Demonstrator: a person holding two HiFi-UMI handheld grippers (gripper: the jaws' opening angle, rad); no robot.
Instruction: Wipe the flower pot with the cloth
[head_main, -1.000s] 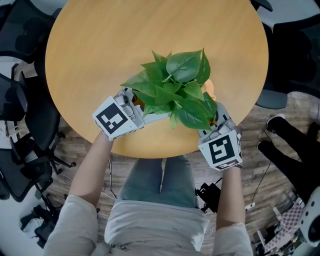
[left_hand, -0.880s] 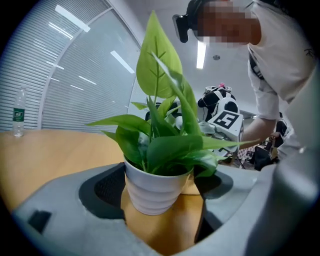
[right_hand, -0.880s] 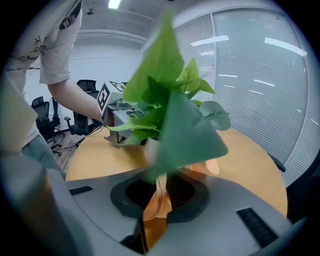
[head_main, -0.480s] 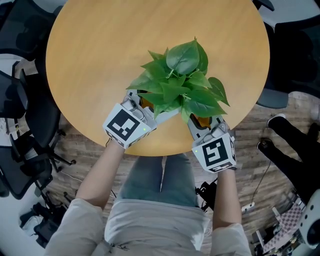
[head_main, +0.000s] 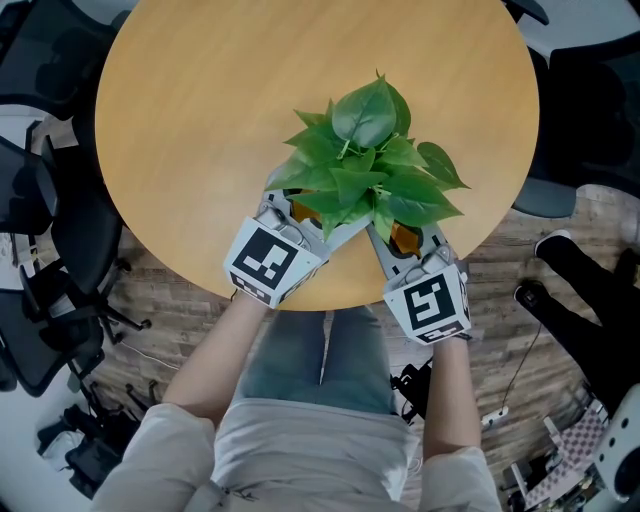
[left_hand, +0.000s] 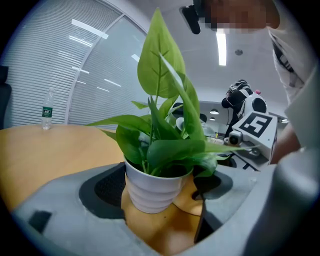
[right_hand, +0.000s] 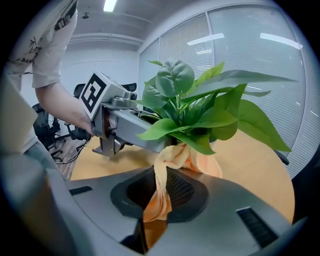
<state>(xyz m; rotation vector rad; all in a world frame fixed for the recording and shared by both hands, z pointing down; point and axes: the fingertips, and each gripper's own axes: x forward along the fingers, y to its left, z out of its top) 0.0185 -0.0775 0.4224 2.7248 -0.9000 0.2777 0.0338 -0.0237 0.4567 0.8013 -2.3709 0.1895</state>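
Note:
A leafy green plant (head_main: 368, 165) stands in a white ribbed flower pot (left_hand: 152, 187) near the front edge of the round wooden table (head_main: 200, 110). In the head view the leaves hide most of the pot. My left gripper (left_hand: 160, 181) has its jaws wide apart around the pot, with the rim against both pads. It comes in from the front left (head_main: 298, 215). My right gripper (right_hand: 159, 202) is shut on an orange cloth (right_hand: 172, 160). The cloth runs up from the jaws to the pot's side under the leaves (head_main: 402, 236).
A small water bottle (left_hand: 46, 112) stands at the table's far side. Office chairs (head_main: 40, 250) crowd the floor on the left, and a dark chair base (head_main: 590, 290) sits on the right. The table's front edge (head_main: 340, 305) is right under both grippers.
The left gripper has swung right and nearer along the table's front edge, and the plant has turned with it and shifted slightly right. The right gripper has edged left, still holding the cloth.

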